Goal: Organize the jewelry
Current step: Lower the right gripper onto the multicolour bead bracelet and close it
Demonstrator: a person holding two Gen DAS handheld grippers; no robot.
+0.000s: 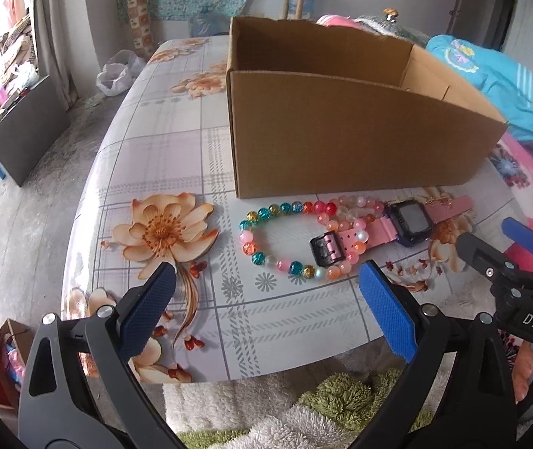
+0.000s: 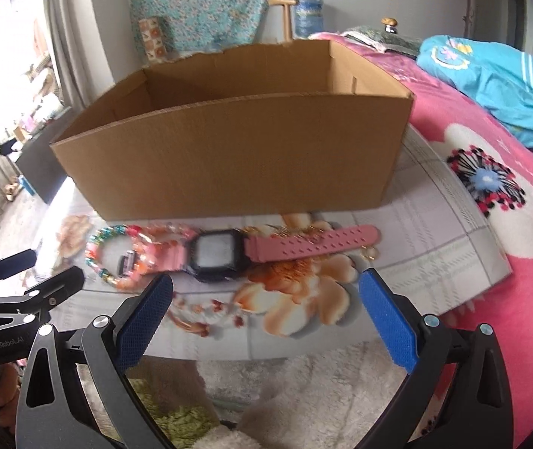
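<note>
I hold both grippers wide apart and empty: the left gripper (image 1: 266, 299) and the right gripper (image 2: 266, 307) hang just in front of the jewelry. The beaded bracelet (image 1: 285, 239) and the pink watch (image 2: 221, 250) lie on the floral tablecloth (image 1: 176, 149), just in front of the cardboard box (image 1: 341, 134), and the watch strap lies over the beads. My worry: if I lift one piece, the other may be dragged along and fall short of the box.
</note>
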